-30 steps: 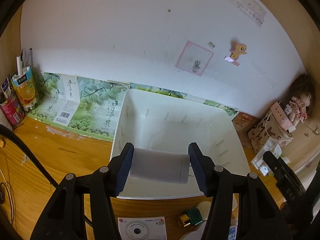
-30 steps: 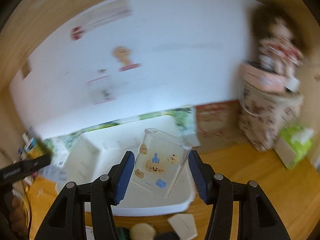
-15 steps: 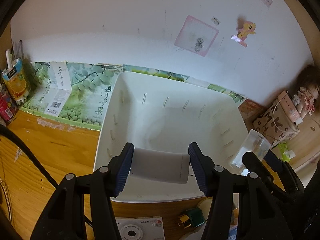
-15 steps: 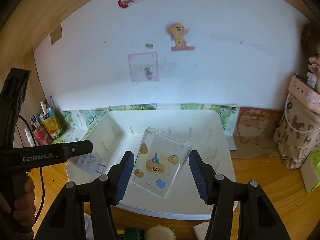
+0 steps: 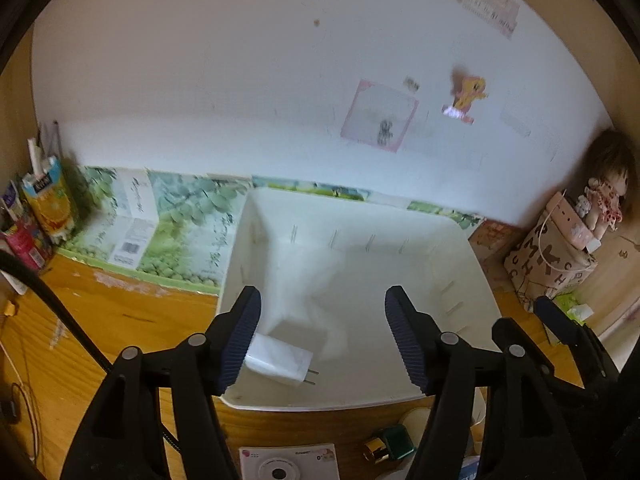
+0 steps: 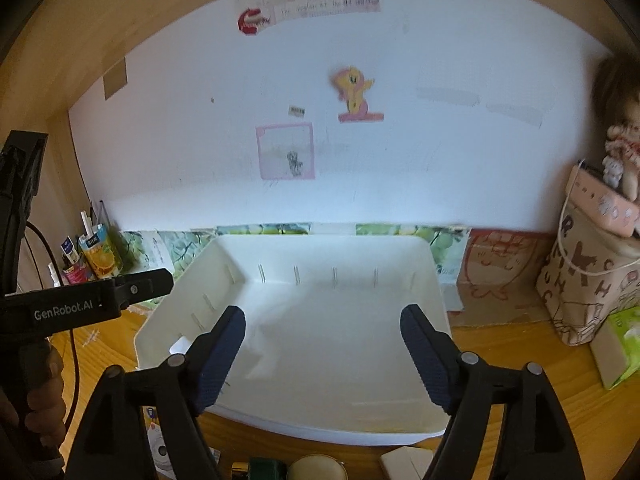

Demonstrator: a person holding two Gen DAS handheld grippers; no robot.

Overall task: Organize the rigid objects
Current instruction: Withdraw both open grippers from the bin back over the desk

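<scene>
Over the white bin (image 5: 472, 264) on the wooden bench (image 5: 120, 320), both grippers hang with their jaws opening and nothing pressed between the pads. The left gripper (image 5: 322, 334) points down into the bin's near corner, and the white charger (image 5: 280, 360) lies on the bin floor just beside its left pad, prongs toward the middle; whether it touches that pad I cannot tell. A blurred pale shape above the charger is too smeared to name. The right gripper (image 6: 322, 354) is spread wide over the same bin (image 6: 436, 280), and the part of the bin floor seen between its fingers looks bare, though motion blur hides detail. Aiming both grippers at the bin suits the task: it serves as the collecting place for hard items. Several such items wait on the bench in front of the bin: a small white box with a round print (image 5: 288, 462), a green and gold object (image 5: 390, 444), a round cream lid (image 6: 316, 468). These look like the next candidates.
</scene>
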